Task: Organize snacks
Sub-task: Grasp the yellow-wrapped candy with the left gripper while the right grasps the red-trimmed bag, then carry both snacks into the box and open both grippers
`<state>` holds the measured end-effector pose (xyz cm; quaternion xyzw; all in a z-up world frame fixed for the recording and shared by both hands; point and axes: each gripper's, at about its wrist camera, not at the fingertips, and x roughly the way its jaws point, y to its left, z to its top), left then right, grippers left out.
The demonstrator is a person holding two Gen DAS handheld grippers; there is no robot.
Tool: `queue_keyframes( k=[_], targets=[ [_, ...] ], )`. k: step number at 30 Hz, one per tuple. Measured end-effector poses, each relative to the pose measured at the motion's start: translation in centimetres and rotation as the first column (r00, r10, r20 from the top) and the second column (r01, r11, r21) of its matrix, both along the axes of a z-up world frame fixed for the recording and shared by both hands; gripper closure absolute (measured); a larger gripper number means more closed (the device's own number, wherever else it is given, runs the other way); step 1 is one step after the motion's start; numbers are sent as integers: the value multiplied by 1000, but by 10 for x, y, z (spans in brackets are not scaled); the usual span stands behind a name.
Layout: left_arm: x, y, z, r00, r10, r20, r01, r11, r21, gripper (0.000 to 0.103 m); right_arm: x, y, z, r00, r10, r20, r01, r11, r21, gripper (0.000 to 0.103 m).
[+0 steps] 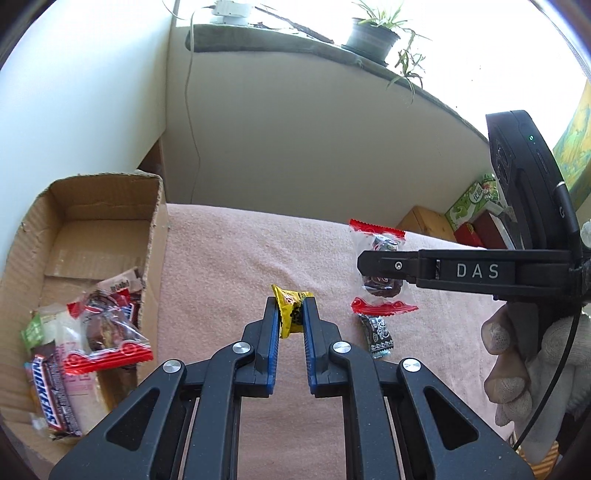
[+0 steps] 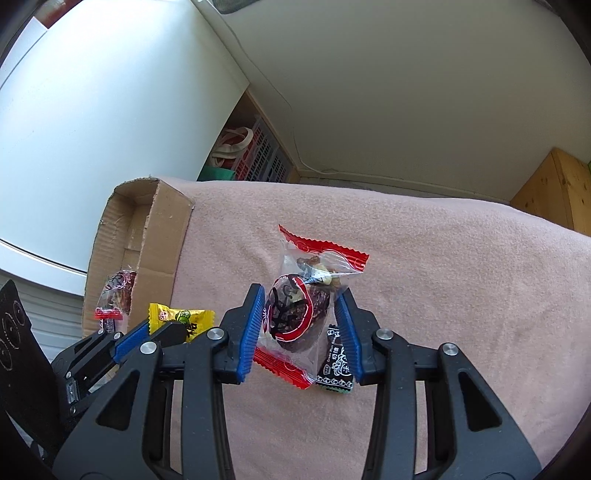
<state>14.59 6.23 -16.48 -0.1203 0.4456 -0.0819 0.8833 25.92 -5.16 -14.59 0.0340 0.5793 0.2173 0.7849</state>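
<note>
Both grippers share one build: black plastic linkage arms with triangular cut-outs, round silver pivot screws, and blue ribbed pads (image 2: 252, 325) lining the fingers. The right gripper (image 1: 369, 271) carries white "DAS" lettering on its side, a thin black cable, and a small green light. A white knit glove (image 1: 524, 373) covers the hand.

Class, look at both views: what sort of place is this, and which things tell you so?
Probably a room in a home: a potted plant on a windowsill, a pink blanket as work surface, and a cardboard box of snacks.

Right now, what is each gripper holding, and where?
Left gripper: yellow candy, mid-wrapper. Right gripper: red-edged clear date packet, across its bulging middle.
</note>
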Motion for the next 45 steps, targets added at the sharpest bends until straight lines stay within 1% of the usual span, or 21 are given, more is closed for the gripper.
queue_keyframes(
  k=[5, 14, 19, 27, 33, 39, 45],
  targets=[
    [-5, 16, 13, 999, 45, 27, -45, 999, 6, 92, -8, 21, 13, 999, 34, 23, -34, 999, 1, 62],
    [-17, 50, 24, 990, 116, 74, -117, 993, 13, 92, -17, 64, 36, 993, 103, 59, -104, 995, 6, 62],
    [-22, 71, 25, 985, 149, 83, -151, 988, 17, 92, -23, 91, 43, 987, 145, 70, -146, 989, 7, 62],
    [-27, 106, 22, 975, 209, 74, -211, 977, 22, 92, -26, 136, 43, 976, 205, 72, -206, 978, 10, 62],
    [-25, 129, 17, 970, 237, 55, -238, 971, 27, 92, -24, 166, 39, 970, 234, 62, -235, 972, 17, 62],
    [-22, 134, 15, 972, 227, 58, -230, 972, 48, 92, -24, 187, 35, 964, 260, 55, -261, 965, 6, 62],
    [-23, 140, 12, 970, 239, 51, -241, 970, 40, 92, -23, 201, 29, 960, 278, 45, -278, 961, 0, 62]
  ],
)
